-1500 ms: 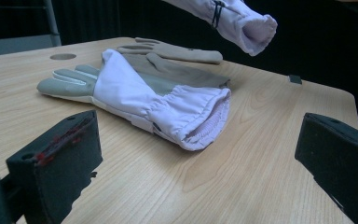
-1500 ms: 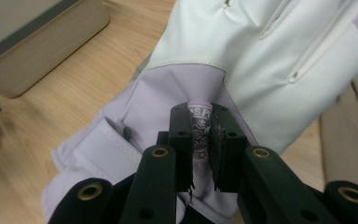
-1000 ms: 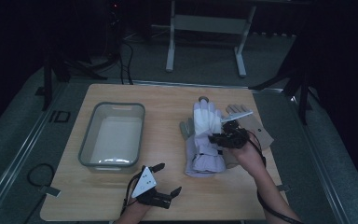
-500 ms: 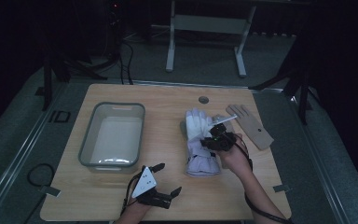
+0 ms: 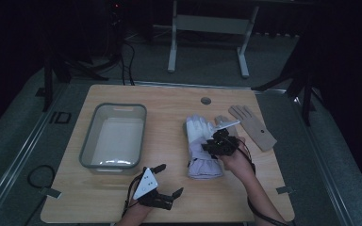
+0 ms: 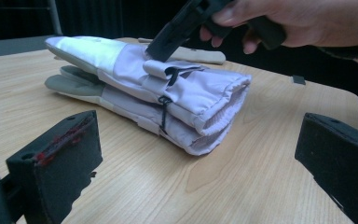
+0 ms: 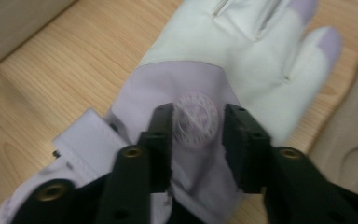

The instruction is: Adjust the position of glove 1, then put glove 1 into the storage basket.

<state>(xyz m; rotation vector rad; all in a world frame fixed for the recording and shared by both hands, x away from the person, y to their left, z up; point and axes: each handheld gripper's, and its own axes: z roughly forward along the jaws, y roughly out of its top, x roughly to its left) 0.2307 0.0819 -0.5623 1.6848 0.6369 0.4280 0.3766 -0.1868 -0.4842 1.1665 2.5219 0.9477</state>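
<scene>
Item: pair of white and lilac gloves (image 5: 201, 147), stacked, mid-counter (image 5: 169, 101), right of tray (image 5: 114, 136).
Handling: soft, light, limp; likely to sag.
Hold point: cuff fabric near round logo (image 7: 196, 119).
Right tongs (image 7: 196, 135): partly closed, pressing on cuff, not clamped.
Left tongs (image 5: 168, 180): released, near front edge.

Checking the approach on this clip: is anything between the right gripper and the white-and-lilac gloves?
Nothing visible. The right gripper is directly on the stacked white-and-lilac gloves, its jaws partly open and straddling the round logo on the top glove's cuff. The beige glove lies off to the side, and the left gripper sits apart near the table edge.
</scene>
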